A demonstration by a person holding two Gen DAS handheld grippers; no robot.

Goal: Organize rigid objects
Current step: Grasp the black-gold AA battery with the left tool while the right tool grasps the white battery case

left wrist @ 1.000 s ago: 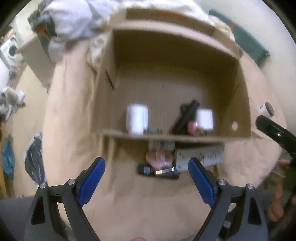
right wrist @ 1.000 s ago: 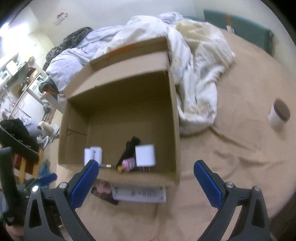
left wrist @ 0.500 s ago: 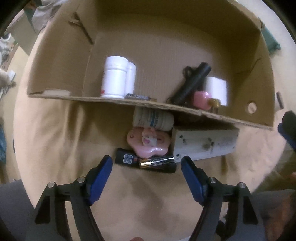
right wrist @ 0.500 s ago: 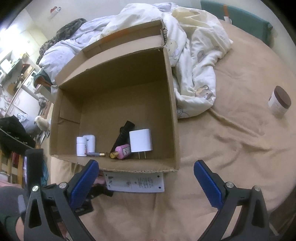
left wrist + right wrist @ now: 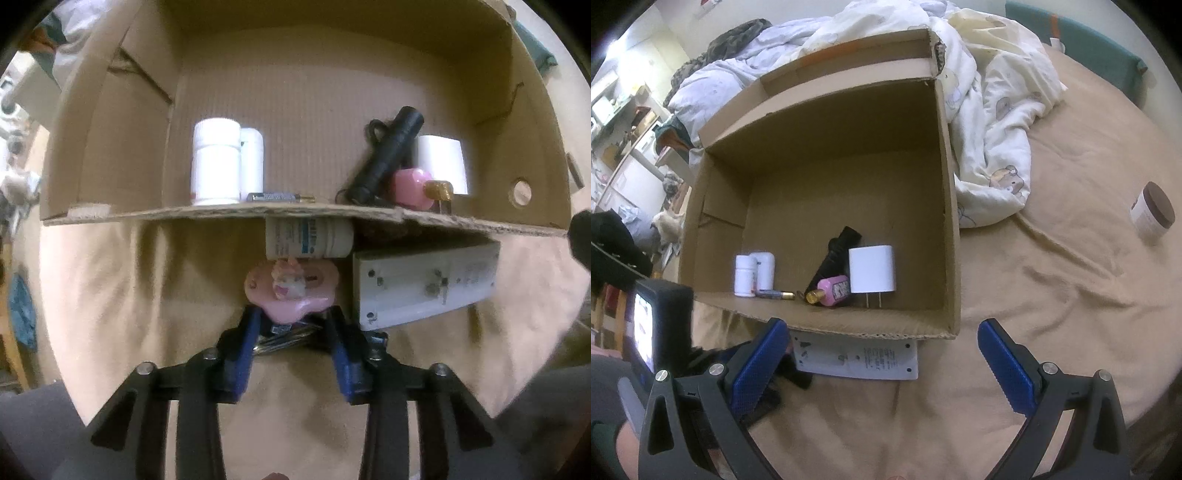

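The left hand-held gripper (image 5: pixel 291 328) has its blue fingers (image 5: pixel 243 347) narrowed onto a battery (image 5: pixel 286 338), just behind the pink toy (image 5: pixel 291 291); ahead stands the box (image 5: pixel 295 218), bottles (image 5: pixel 216 162) inside; the right hand-held gripper (image 5: pixel 882 354) hangs wide open, holding nothing, the adapter (image 5: pixel 872 269) ahead.

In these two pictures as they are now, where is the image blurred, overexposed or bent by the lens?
Left wrist view: the pink toy between the left gripper is soft and blurred, the white bottle is blown out, and the box front edge bows. Right wrist view: sharper; the charger glares white, the screen at left is overexposed, and the bed curves near the rim.
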